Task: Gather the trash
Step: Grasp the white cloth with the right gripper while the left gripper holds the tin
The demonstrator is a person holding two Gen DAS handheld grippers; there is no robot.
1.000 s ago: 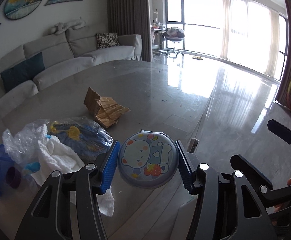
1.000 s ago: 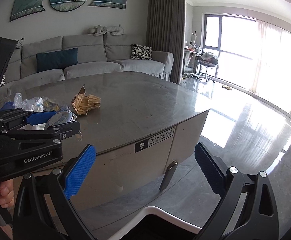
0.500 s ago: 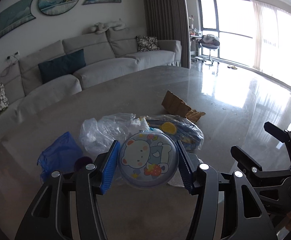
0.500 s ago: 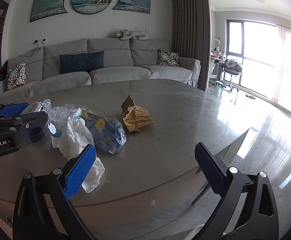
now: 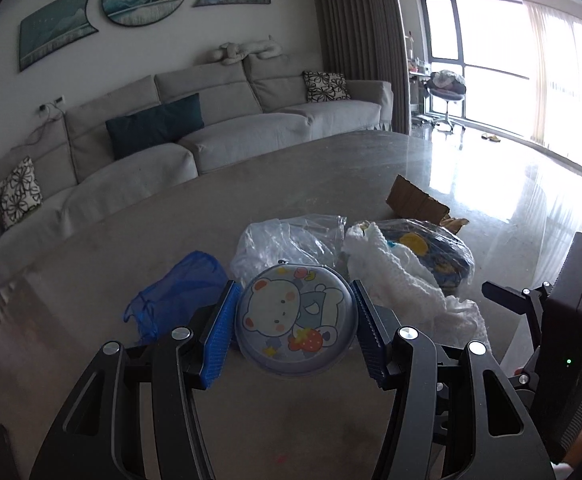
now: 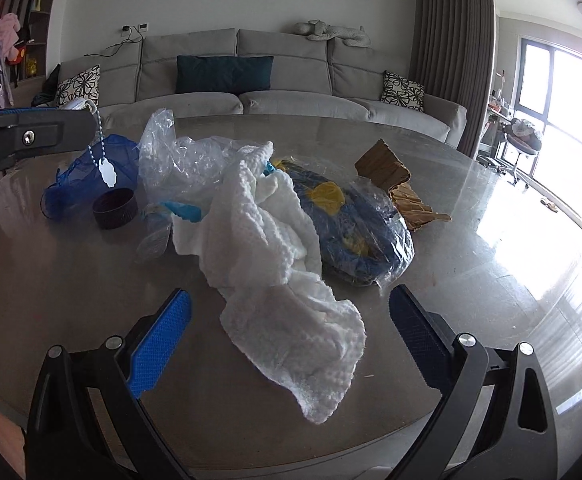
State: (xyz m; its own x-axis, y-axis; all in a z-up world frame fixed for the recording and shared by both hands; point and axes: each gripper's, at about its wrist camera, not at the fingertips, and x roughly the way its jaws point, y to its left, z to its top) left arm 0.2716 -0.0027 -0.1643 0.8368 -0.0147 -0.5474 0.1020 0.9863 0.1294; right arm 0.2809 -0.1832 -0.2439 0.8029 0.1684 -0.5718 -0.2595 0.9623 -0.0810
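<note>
Left gripper [image 5: 293,326] clamped on round bear-print case [image 5: 295,322]; right gripper [image 6: 289,338] spread wide, white cloth [image 6: 275,276] at 12 o'clock on table [image 6: 471,240].

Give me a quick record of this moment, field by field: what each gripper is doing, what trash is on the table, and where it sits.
left gripper: shut on round bear-print case, held above the table
right gripper: open, empty, white paper towel ahead between its fingers
pile centre: clear plastic bag, blue-and-yellow wrapped packet
pile left: blue mesh bag, dark bottle cap
pile right: torn cardboard
bin: not in view
</note>
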